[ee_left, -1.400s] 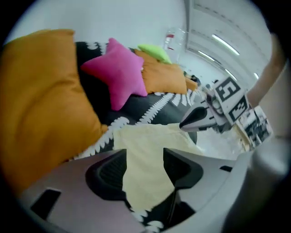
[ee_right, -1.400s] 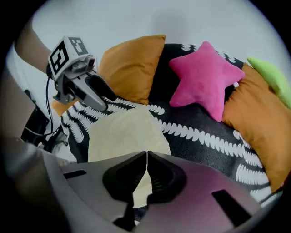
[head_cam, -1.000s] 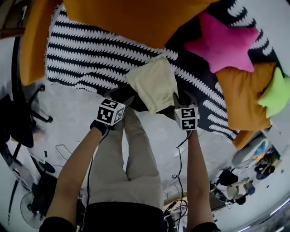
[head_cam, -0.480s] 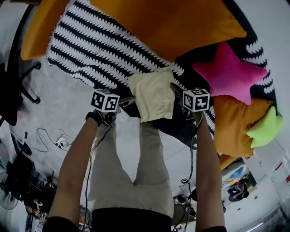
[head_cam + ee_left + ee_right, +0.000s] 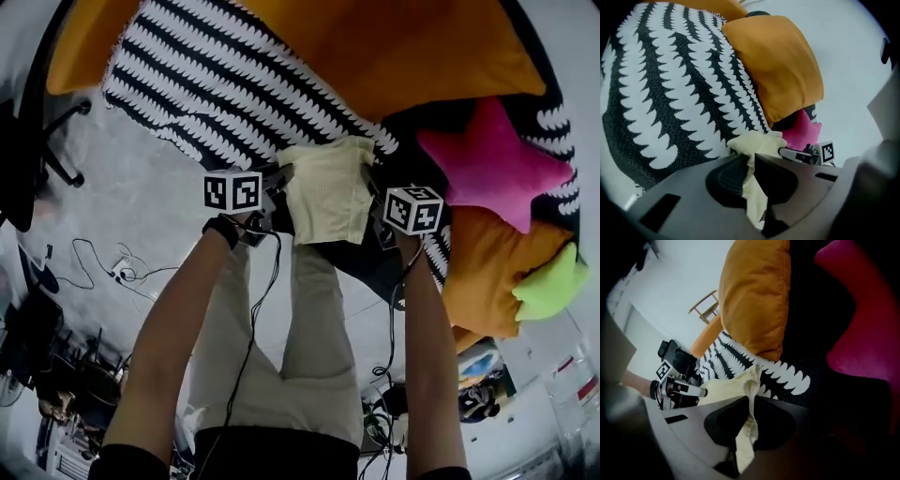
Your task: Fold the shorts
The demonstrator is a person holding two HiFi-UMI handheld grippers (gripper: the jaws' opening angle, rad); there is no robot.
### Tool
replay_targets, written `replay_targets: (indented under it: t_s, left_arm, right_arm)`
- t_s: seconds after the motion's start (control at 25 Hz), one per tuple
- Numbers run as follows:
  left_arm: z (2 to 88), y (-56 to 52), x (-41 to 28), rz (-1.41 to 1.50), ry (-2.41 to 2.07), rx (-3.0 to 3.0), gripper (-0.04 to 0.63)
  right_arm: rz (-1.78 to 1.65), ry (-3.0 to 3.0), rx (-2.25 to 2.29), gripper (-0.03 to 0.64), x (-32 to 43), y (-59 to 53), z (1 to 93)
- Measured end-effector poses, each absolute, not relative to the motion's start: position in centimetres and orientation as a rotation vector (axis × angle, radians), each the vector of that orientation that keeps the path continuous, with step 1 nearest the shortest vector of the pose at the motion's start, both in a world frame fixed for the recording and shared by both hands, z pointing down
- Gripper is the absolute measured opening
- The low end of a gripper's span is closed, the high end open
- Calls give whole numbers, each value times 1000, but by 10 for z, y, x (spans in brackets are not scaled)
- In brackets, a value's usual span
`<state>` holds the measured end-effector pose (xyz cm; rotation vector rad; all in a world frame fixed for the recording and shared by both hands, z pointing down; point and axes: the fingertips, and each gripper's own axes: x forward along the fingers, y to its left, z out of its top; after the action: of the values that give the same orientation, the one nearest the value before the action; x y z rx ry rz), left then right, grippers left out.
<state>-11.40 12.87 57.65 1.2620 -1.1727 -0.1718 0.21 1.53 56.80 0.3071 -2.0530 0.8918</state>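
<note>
Head view: cream shorts [image 5: 328, 192] lying as a compact rectangle at the near edge of the striped blanket [image 5: 206, 84], between the two grippers. Left gripper [image 5: 750, 173] pinching the left edge, right gripper [image 5: 750, 420] the right edge, both pairs of jaws just closed onto cloth. Probably the grasp before a further fold. Next: lift both edges together and carry them over evenly. Left forearm [image 5: 178, 319] and right forearm [image 5: 422, 347] stretched forward side by side, grippers tipped downward.
</note>
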Motion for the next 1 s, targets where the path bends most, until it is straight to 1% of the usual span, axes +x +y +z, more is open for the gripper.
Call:
replay_targets:
  t_s: [0.16,0.28,0.4,0.52,0.64,0.76,1.0]
  left_arm:
    - [521,136,-121,-153,-1161,1269,41]
    - [467,107,-129,-140,-1170,1391,41]
    - [408,75,-149,-112,-1160,1596,41]
    - [361,73,-149,-55,-1184,1768,41]
    - [359,101,-129,20,-1159,1846,40]
    - [375,134,-107,22,-1099,1816,38]
    - [360,154,-71,48,-1057,1854,38]
  right_arm:
    - [1073,-2069,186,41,-15,20,522]
    - [1081,-2149,158,41,-17,-6,467]
    - [1086,-2306,224,40,-22,-26,407]
    - [1104,-2415,237,40,-18,-22,364]
    - [1144,-2397,261,40,6,12,365]
    - [1176,-2316,283,40,31,50,384]
    - [1142,-2278,267,40,57,57,372]
